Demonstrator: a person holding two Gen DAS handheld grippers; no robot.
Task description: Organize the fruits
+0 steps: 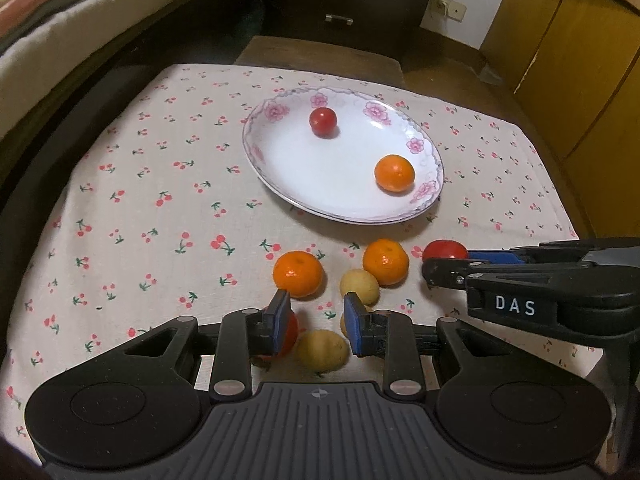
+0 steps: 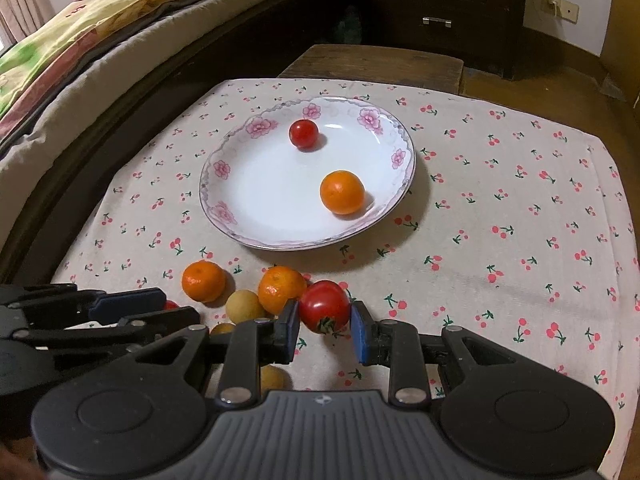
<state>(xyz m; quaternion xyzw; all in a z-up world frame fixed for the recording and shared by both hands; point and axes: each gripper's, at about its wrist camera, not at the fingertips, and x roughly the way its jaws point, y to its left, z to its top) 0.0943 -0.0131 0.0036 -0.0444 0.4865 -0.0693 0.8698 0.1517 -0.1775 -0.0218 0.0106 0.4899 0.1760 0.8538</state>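
step: gathering loose fruit onto plate [image 2: 256, 128] — two pieces already on it | right gripper [image 2: 325, 316] clamped on tomato [image 2: 324, 306] on cloth | left gripper [image 1: 316, 316] narrow, yellow fruit [image 1: 322, 350] between pads | next: likely lift tomato clear of neighbours

The right hand-held gripper [image 2: 325, 326] sits low over the counter [image 2: 500, 208], its blue pads closed on a red tomato [image 2: 324, 306] with a green stem end facing near. Just left of the tomato and touching it lies an orange mandarin [image 2: 281, 288]; a pale yellow fruit [image 2: 245, 306] sits beside that, and a second mandarin [image 2: 203, 281] farther left. The left hand-held gripper [image 2: 132, 312] reaches in from the left edge, its jaws nearly together. Farther off, a flower-rimmed white plate [image 2: 248, 208] holds a small tomato [image 2: 303, 133] and a third mandarin [image 2: 342, 192], well apart. A bed [image 2: 100, 40] runs along the far left.
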